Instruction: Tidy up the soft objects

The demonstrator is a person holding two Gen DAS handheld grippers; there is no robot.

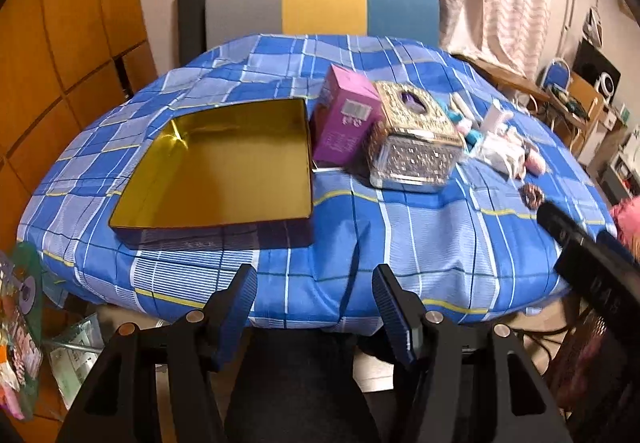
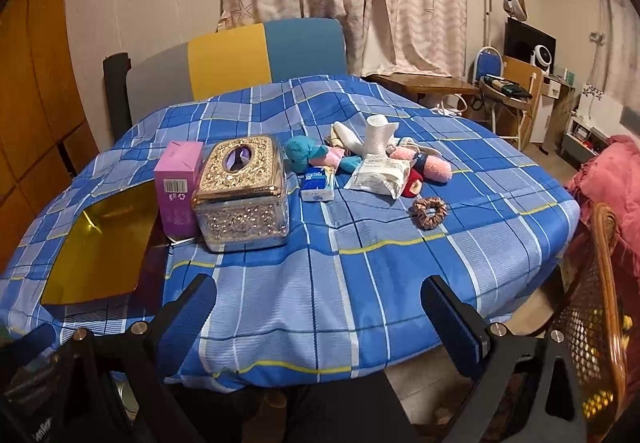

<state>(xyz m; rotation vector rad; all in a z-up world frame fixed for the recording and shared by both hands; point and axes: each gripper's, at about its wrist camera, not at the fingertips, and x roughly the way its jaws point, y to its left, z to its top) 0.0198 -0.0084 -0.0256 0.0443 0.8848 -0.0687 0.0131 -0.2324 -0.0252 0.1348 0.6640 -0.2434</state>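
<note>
Here, ahead and to the left of the left tongs (image 1: 315, 297), an open square tin (image 1: 224, 171) with a shiny gold inside lies on the blue checked cloth (image 1: 400, 235), which is soft and creased. Just right of the tin stands a purple cardboard carton (image 2: 179, 187), touching an ornate, embossed gold tissue box (image 2: 243, 195). Farther right, ahead of the right tongs (image 2: 318, 317), sits a small blue tissue pack (image 2: 318, 183), then the pile of soft things (image 2: 372, 159): a teal plush piece, white knitted socks, a crinkled white bag, a fuzzy pink roll. A brown scrunchie (image 2: 429, 211) lies apart, nearest the right tongs. Both tongs stand wide at the table's near edge, ribbed blue pads (image 1: 240, 301) holding and touching nothing.
</note>
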